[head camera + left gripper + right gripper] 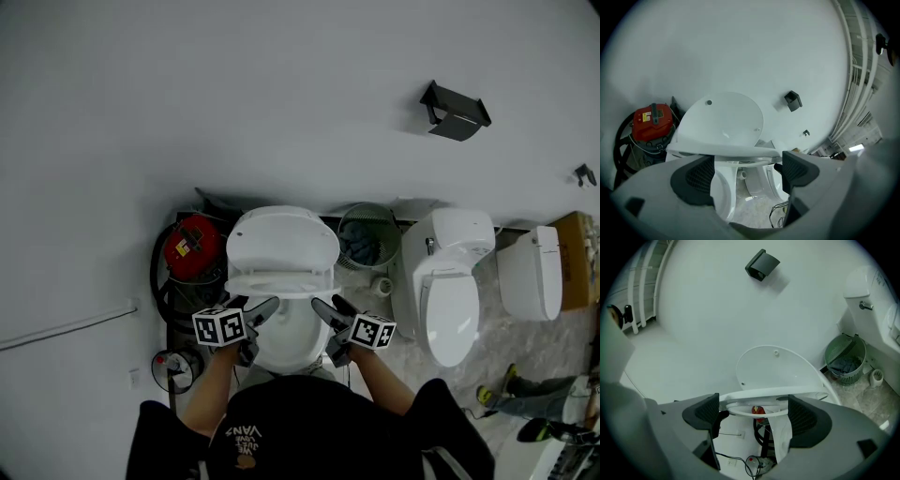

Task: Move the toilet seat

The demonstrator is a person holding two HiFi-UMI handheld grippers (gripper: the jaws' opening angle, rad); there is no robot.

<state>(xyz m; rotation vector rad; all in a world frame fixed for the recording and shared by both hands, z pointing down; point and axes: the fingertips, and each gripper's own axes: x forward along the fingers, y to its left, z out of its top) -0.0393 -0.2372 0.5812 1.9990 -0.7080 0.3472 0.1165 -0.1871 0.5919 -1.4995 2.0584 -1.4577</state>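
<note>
A white toilet stands in the middle of the head view with its lid [281,239] upright against the wall. The toilet seat [281,282] shows as a thin white band, partly raised above the bowl [286,342]. My left gripper [258,314] and right gripper [328,311] flank the bowl's front, both pointing at the seat, both open. From the left gripper view the seat [726,150] runs edge-on just beyond my left gripper [745,174], whose pads grip nothing. The right gripper view has the seat [773,393] crossing ahead of my right gripper [752,416], with no pad touching it.
A red canister with black hoses [192,246] sits left of the toilet. A green mesh bin [367,236] and a paper roll [382,284] stand on its right. Further right are two more toilets [450,281] [532,272] and a cardboard box [577,253]. A black holder [456,111] hangs on the wall.
</note>
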